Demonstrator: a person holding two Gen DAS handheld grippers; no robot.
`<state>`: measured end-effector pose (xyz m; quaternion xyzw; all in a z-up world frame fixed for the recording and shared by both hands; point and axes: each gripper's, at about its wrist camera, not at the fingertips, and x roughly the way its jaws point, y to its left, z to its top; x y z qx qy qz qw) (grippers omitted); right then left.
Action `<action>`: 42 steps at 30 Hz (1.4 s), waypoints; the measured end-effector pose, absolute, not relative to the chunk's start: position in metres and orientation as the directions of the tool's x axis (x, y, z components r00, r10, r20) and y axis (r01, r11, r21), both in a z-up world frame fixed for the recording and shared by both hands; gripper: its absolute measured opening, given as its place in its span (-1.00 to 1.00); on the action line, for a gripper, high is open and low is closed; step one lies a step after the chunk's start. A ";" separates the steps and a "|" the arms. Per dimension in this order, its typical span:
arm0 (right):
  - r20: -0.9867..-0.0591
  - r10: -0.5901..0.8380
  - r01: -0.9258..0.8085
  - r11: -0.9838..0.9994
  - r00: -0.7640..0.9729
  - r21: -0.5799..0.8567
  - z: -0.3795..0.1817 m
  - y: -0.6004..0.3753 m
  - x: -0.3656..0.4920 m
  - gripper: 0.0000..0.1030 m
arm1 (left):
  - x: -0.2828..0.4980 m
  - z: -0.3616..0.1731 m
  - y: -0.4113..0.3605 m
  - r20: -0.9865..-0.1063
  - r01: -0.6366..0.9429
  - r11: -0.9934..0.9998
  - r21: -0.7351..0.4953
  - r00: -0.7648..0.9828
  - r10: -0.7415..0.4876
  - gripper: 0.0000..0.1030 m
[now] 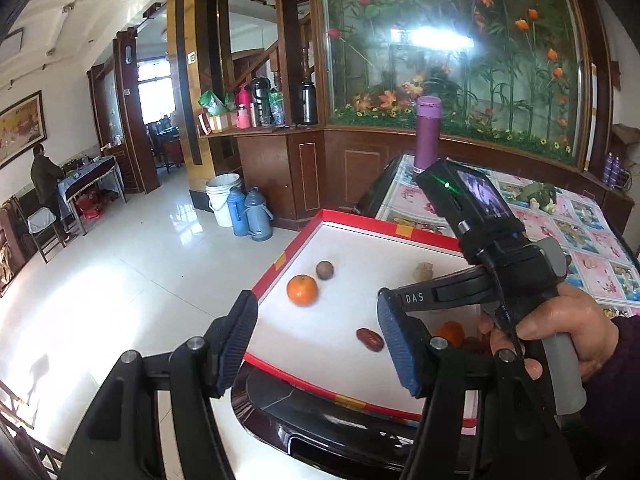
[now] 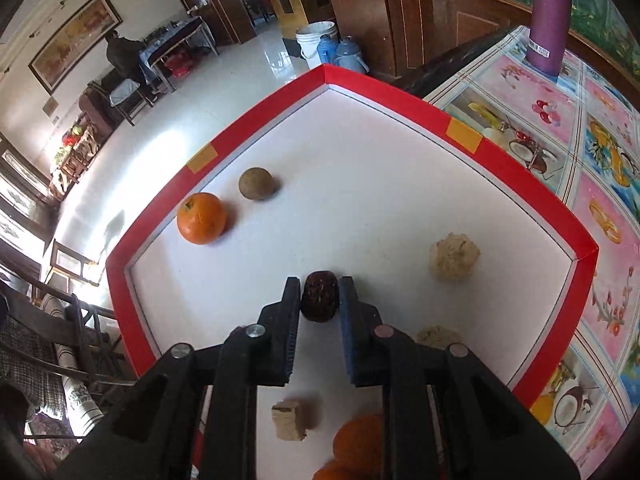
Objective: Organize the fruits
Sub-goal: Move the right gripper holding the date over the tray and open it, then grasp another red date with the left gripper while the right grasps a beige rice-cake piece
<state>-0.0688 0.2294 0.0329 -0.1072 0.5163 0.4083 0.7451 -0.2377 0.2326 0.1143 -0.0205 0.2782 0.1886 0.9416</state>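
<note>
A red-rimmed tray (image 2: 400, 96) with a white floor lies on the table. My right gripper (image 2: 320, 286) is shut on a dark red date (image 2: 320, 298), held just above the tray floor. At the tray's left side sit an orange (image 2: 202, 218) and a round brown fruit (image 2: 257, 183). My left gripper (image 1: 316, 340) hovers open over the tray's near edge with nothing between its fingers. In the left wrist view the orange (image 1: 303, 290), the brown fruit (image 1: 324, 270) and a date (image 1: 370, 339) show beyond them. A hand (image 1: 560, 320) grips the right tool.
A beige lumpy ball (image 2: 454, 256), a second beige lump (image 2: 438, 336), a wafer piece (image 2: 290, 420) and more oranges (image 2: 356, 440) lie in the tray. A purple bottle (image 2: 550, 12) stands on the flowered tablecloth (image 2: 600, 200). The tray overhangs the table's edge above a tiled floor (image 1: 140, 260).
</note>
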 end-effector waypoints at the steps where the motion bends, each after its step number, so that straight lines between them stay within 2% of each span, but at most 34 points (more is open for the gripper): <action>1: -0.851 0.512 -0.718 0.636 0.118 0.283 0.035 0.223 -0.067 -0.58 | -0.234 0.115 0.228 -0.534 -0.349 0.934 0.069 0.778 0.330 0.21; 4: -0.795 0.587 -0.702 0.631 0.153 0.331 0.060 0.188 -0.061 -0.58 | -0.220 0.119 0.200 -0.540 -0.275 0.957 0.089 0.794 0.278 0.21; 9: -0.711 0.642 -0.595 0.701 0.286 0.393 0.089 0.070 -0.022 -0.57 | -0.181 0.123 0.140 -0.569 -0.100 0.994 0.050 0.815 0.110 0.21; 13: -0.682 0.594 -0.426 0.797 0.426 0.428 0.092 -0.044 0.018 -0.58 | -0.138 0.121 0.091 -0.582 0.006 0.999 0.048 0.813 0.023 0.21; 16: -0.693 0.523 -0.292 0.852 0.496 0.434 0.083 -0.126 0.037 -0.58 | -0.098 0.111 0.056 -0.604 0.079 0.996 0.041 0.796 -0.038 0.21; 18: -0.698 0.487 -0.203 0.868 0.525 0.453 0.071 -0.175 0.049 -0.58 | -0.071 0.100 0.034 -0.631 0.136 0.990 0.021 0.771 -0.092 0.21; 21: -0.701 0.470 -0.097 0.860 0.536 0.501 0.051 -0.225 0.062 -0.58 | -0.034 0.079 0.004 -0.675 0.190 0.981 0.047 0.730 -0.109 0.21; 25: -0.722 0.476 -0.060 0.852 0.502 0.520 0.034 -0.237 0.067 -0.58 | -0.001 0.060 -0.025 -0.705 0.262 0.964 0.050 0.692 -0.151 0.21; 34: -0.726 0.494 -0.127 0.857 0.478 0.500 0.032 -0.231 0.069 -0.57 | 0.028 0.039 -0.051 -0.734 0.367 0.929 0.050 0.644 -0.215 0.21; 35: -0.728 0.492 -0.128 0.859 0.477 0.496 0.031 -0.230 0.069 -0.54 | 0.030 0.038 -0.051 -0.737 0.372 0.928 0.040 0.637 -0.224 0.21; 39: -0.735 0.470 -0.128 0.872 0.488 0.472 0.031 -0.227 0.070 -0.21 | 0.035 0.033 -0.055 -0.746 0.397 0.916 0.056 0.627 -0.226 0.21; 42: -0.740 0.467 -0.135 0.875 0.484 0.464 0.027 -0.222 0.070 -0.21 | 0.040 0.029 -0.059 -0.756 0.406 0.911 0.064 0.616 -0.222 0.20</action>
